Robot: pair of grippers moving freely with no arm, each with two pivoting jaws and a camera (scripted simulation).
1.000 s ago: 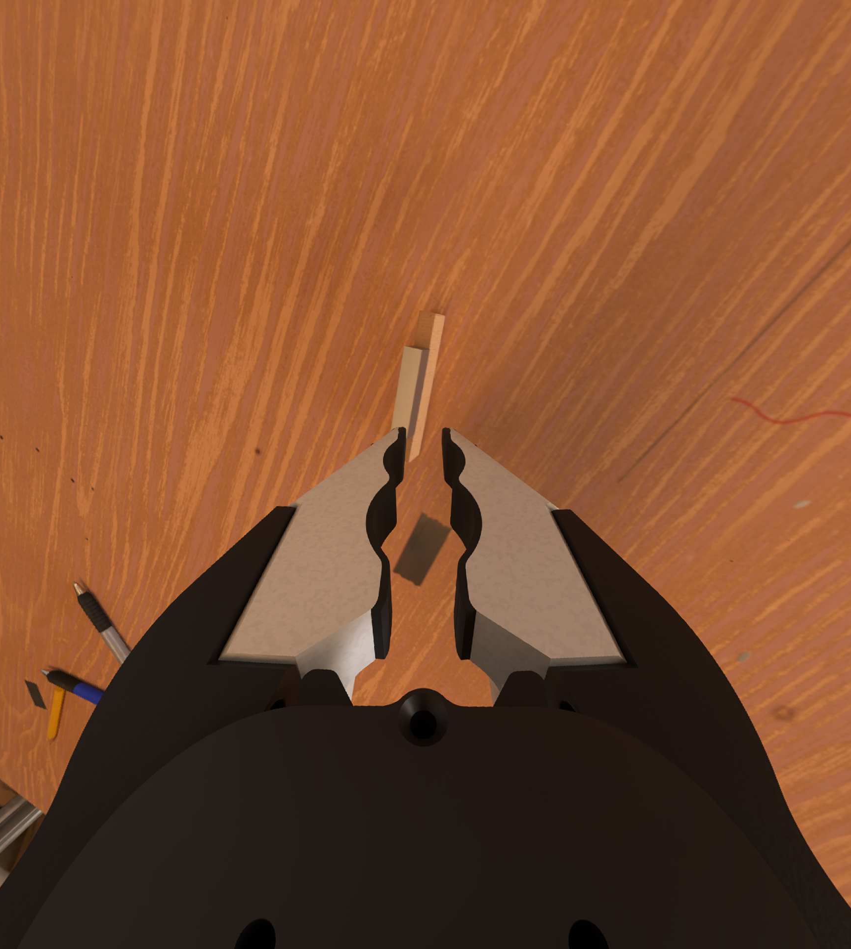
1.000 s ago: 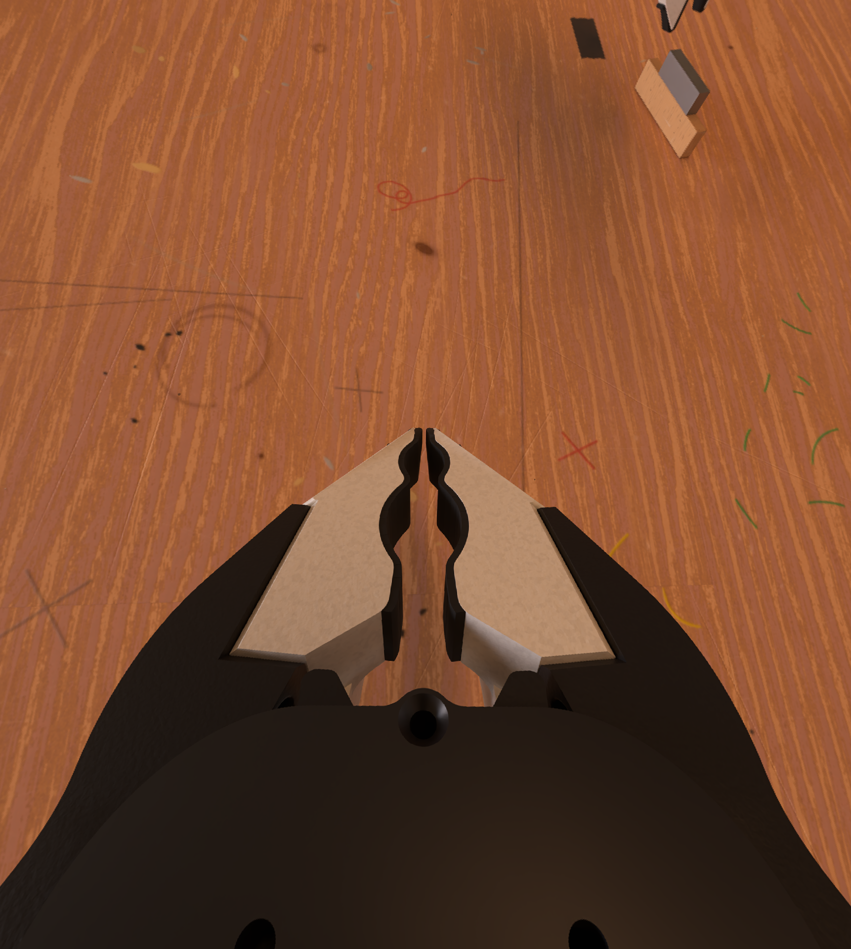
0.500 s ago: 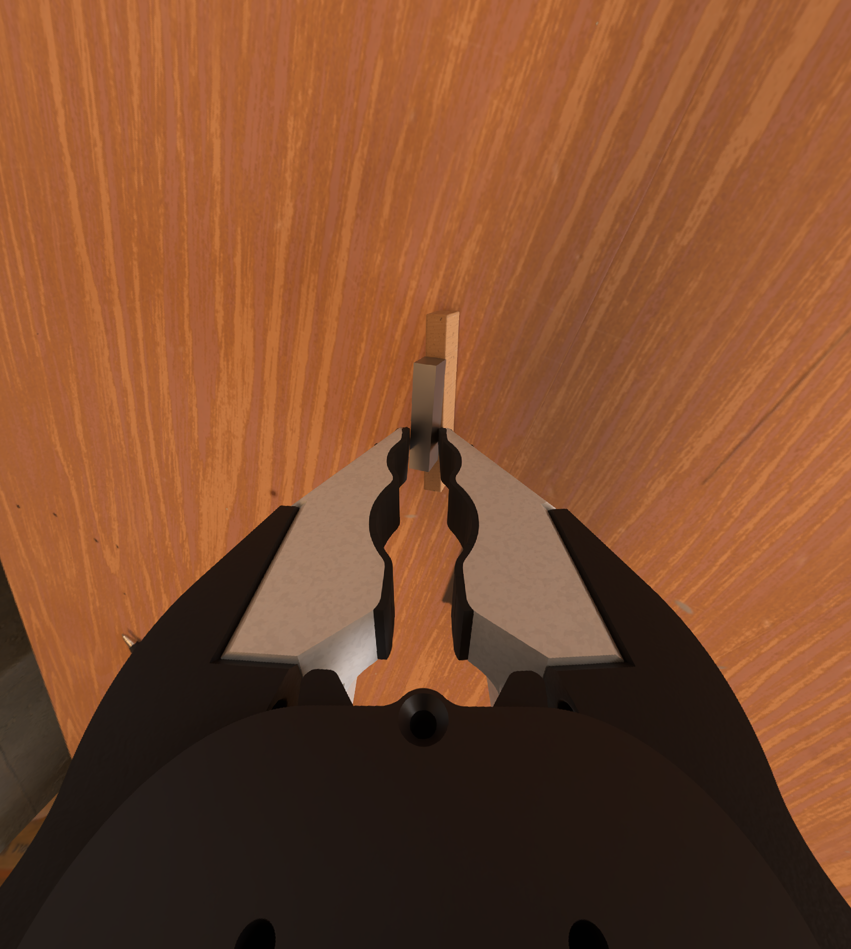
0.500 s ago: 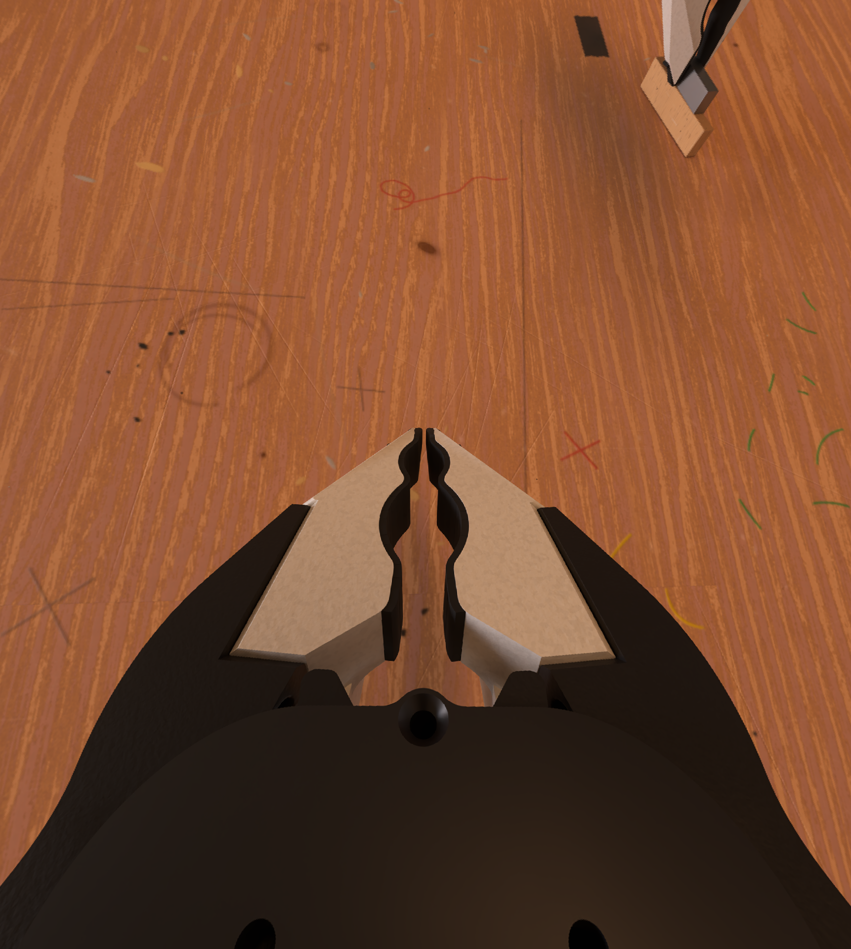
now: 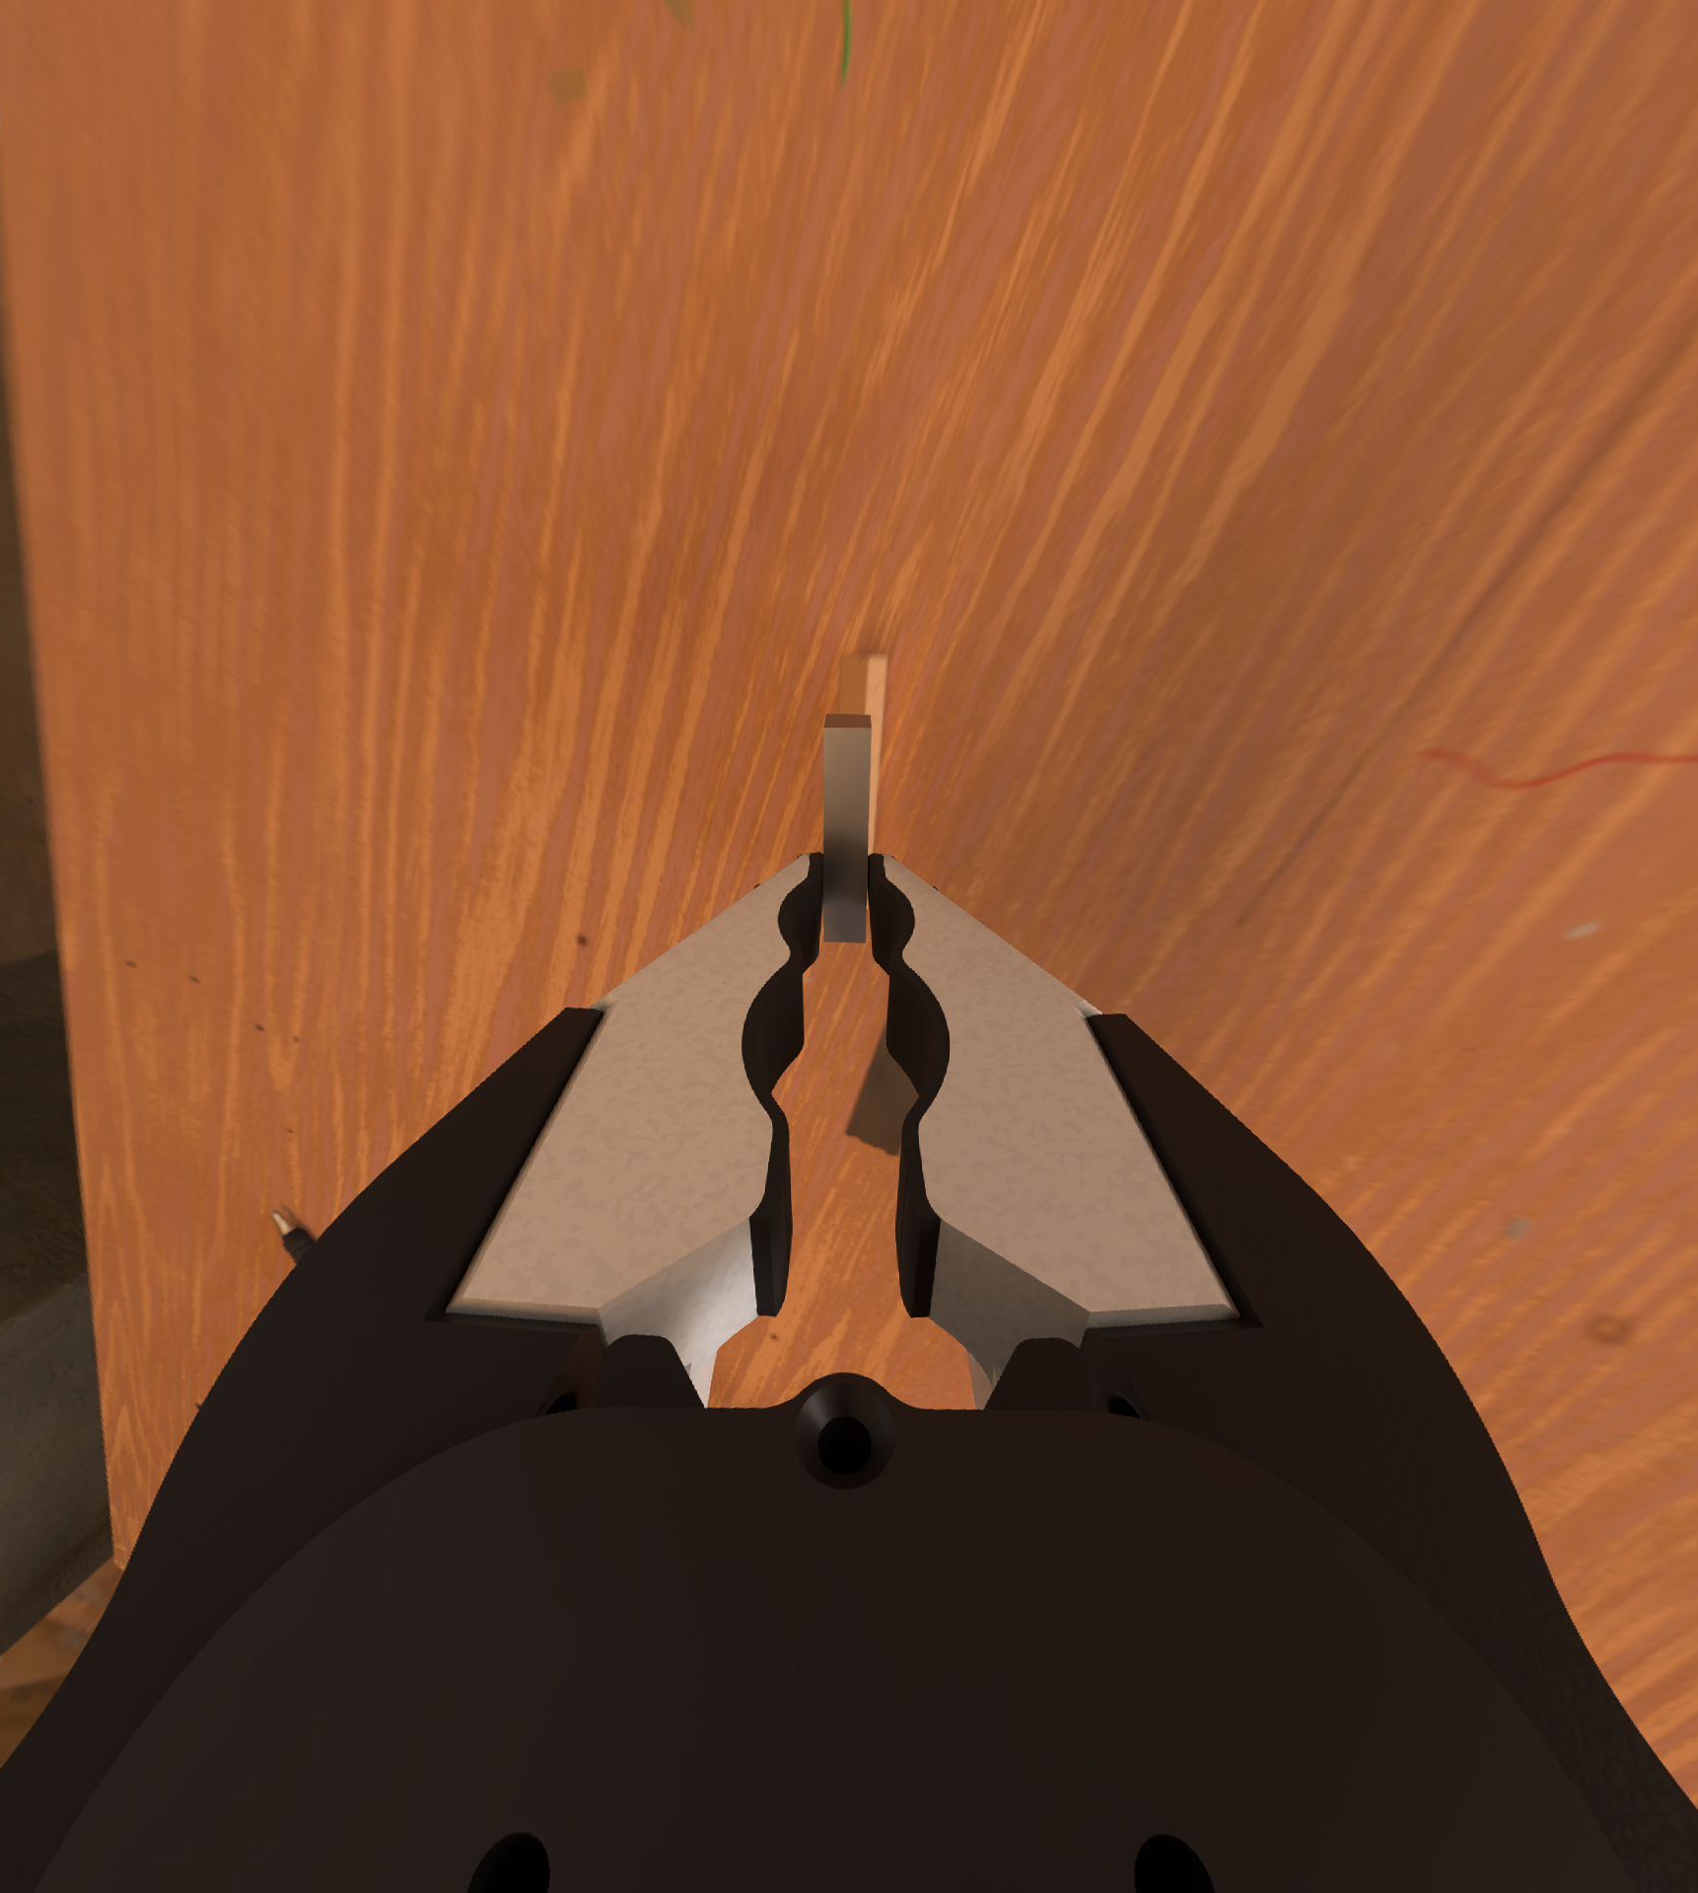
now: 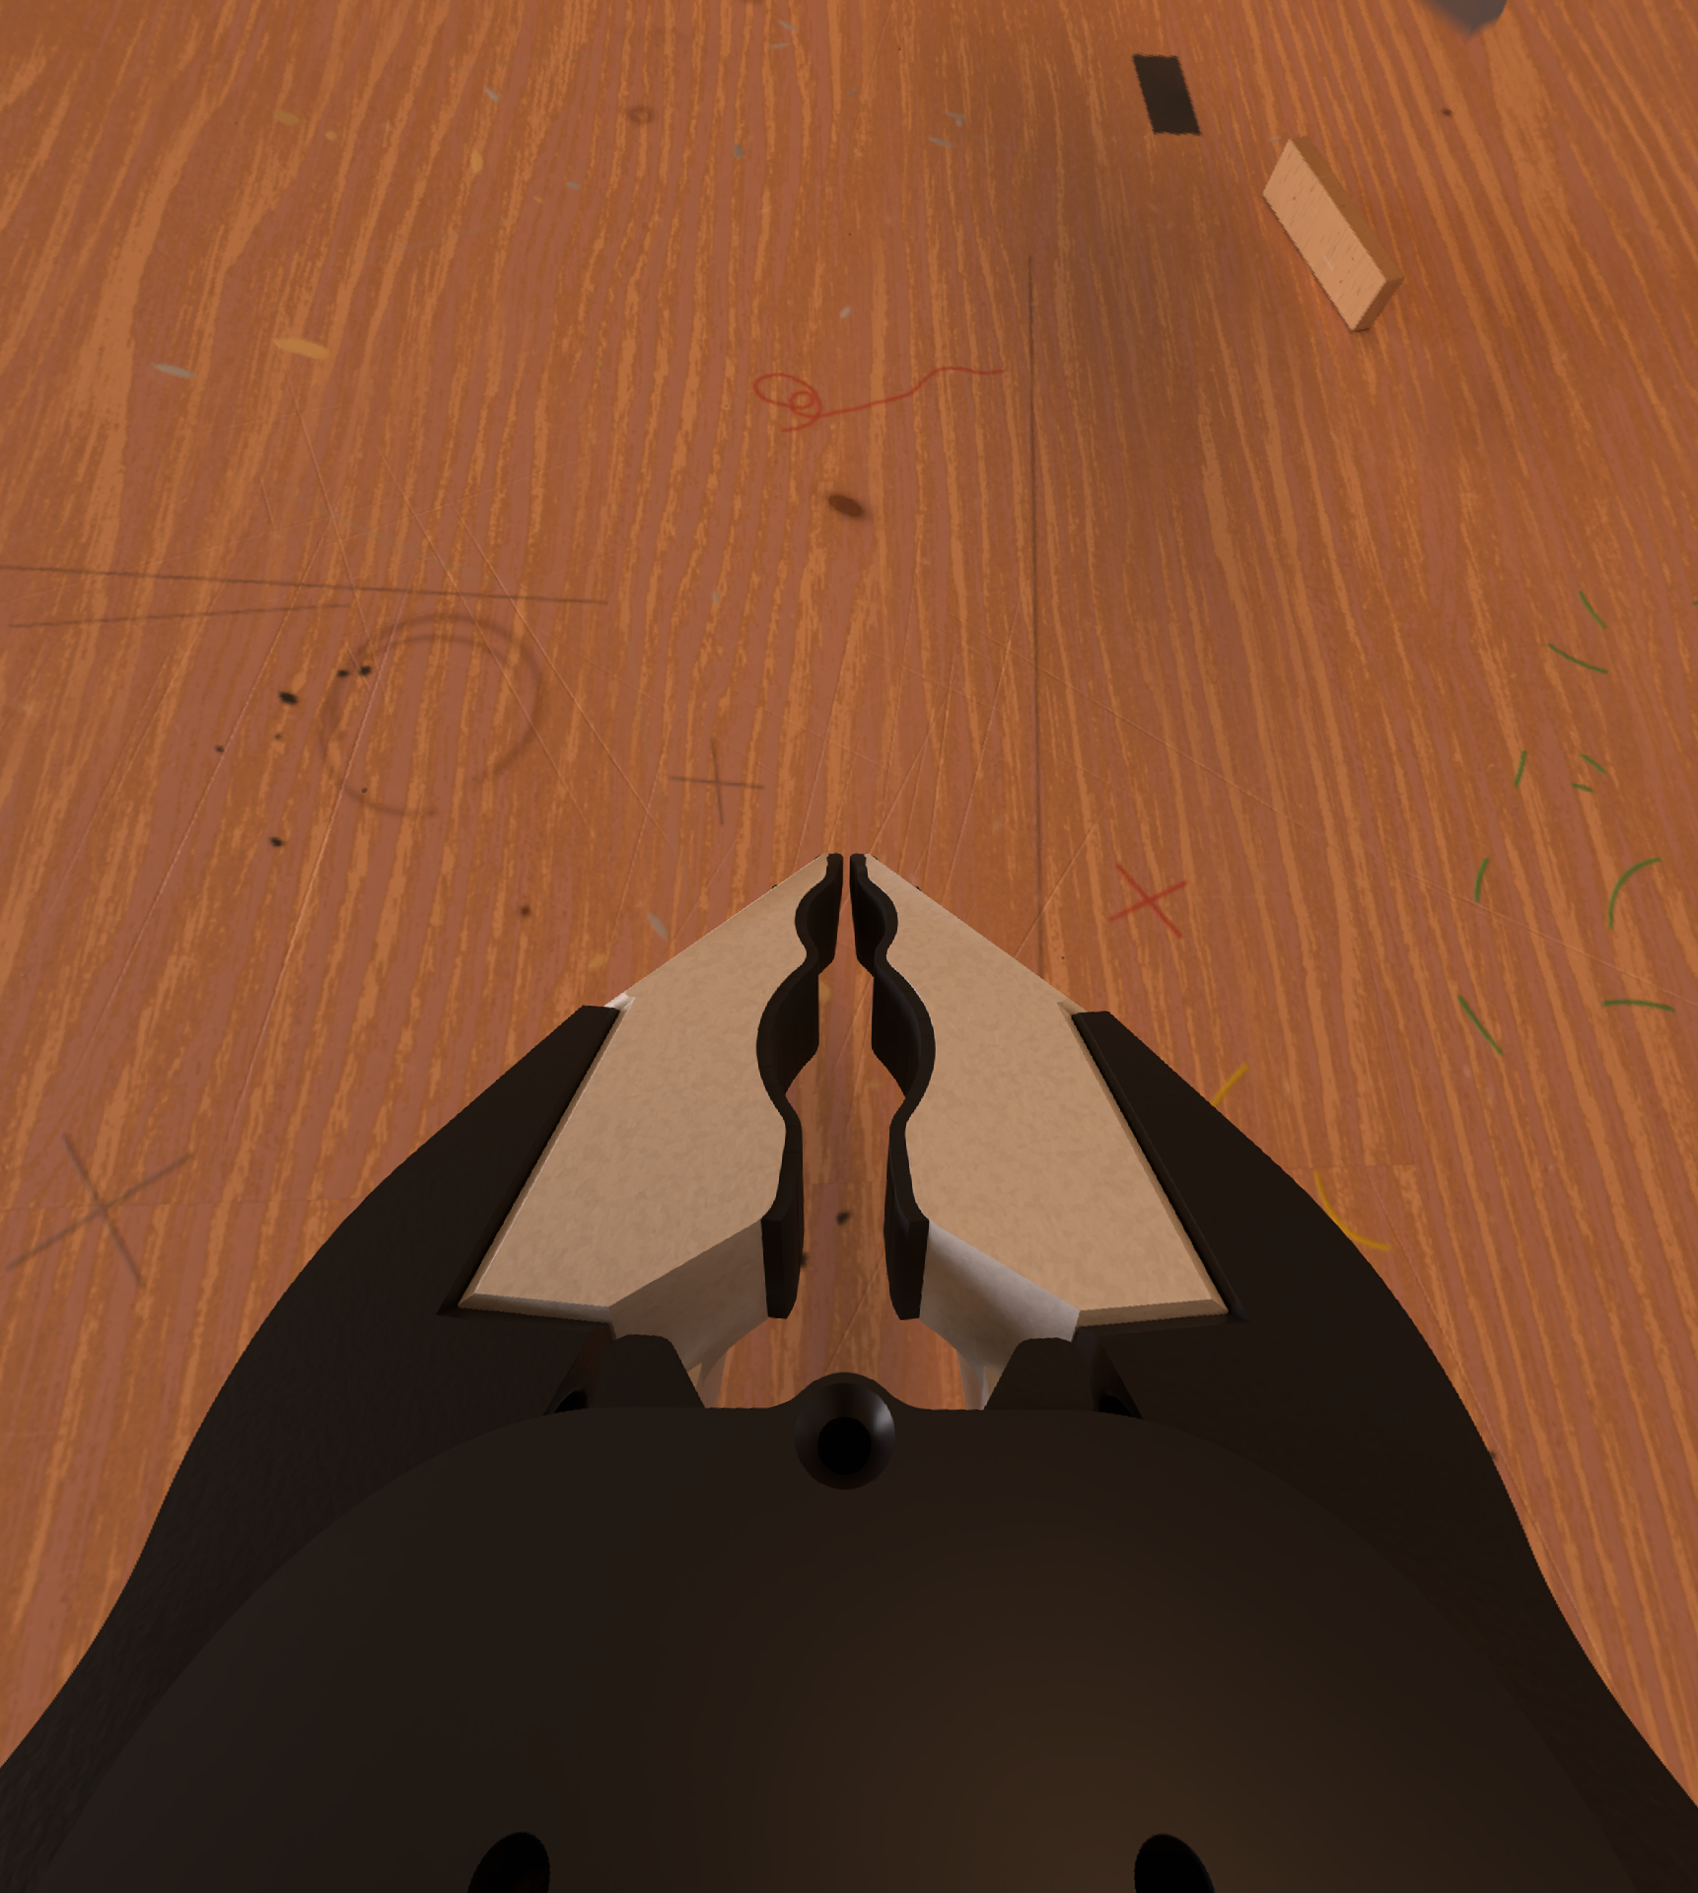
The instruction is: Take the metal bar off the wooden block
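Observation:
My left gripper (image 5: pixel 845 871) is shut on the grey metal bar (image 5: pixel 845 809), which sticks out forward from between the fingertips, held above the table. The wooden block (image 5: pixel 865 681) shows just past the bar's far end. In the right wrist view the block (image 6: pixel 1332 236) lies flat and bare on the table at the upper right. A grey corner of the lifted bar (image 6: pixel 1462 8) shows at the top edge above it. My right gripper (image 6: pixel 845 866) is shut and empty, low over the table, far from the block.
The orange wooden table (image 5: pixel 415 615) ends at its left edge in the left wrist view, with a pen tip (image 5: pixel 287 1224) near that edge. A small black strip (image 6: pixel 1165 94) lies beside the block. A red thread (image 6: pixel 855 394) and green scraps (image 6: pixel 1634 891) lie on the table.
My left gripper closed on the metal bar and lifted it off the wooden block, which now lies bare. The right gripper has not moved.

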